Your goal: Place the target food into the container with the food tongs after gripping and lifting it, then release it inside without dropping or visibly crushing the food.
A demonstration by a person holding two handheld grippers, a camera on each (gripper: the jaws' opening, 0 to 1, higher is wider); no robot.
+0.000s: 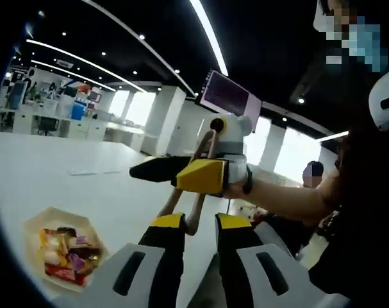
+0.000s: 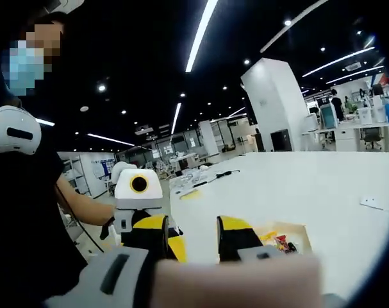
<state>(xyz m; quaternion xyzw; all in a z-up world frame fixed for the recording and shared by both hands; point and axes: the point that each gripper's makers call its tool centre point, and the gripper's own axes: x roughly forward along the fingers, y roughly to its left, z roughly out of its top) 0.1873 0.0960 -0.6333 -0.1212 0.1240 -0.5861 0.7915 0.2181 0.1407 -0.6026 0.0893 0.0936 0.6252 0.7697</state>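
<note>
A person holds the tongs (image 1: 193,186) in the right gripper (image 1: 181,172), its jaws closed on them; the left gripper (image 1: 200,224) hangs open, holding nothing; wrapped snacks fill the tray (image 1: 37,226) on the white counter (image 1: 59,160); an over-tight squeeze could crush the food.

One tray (image 1: 34,226) of snacks, one pair of tongs (image 1: 193,192), two grippers (image 1: 199,224).
</note>
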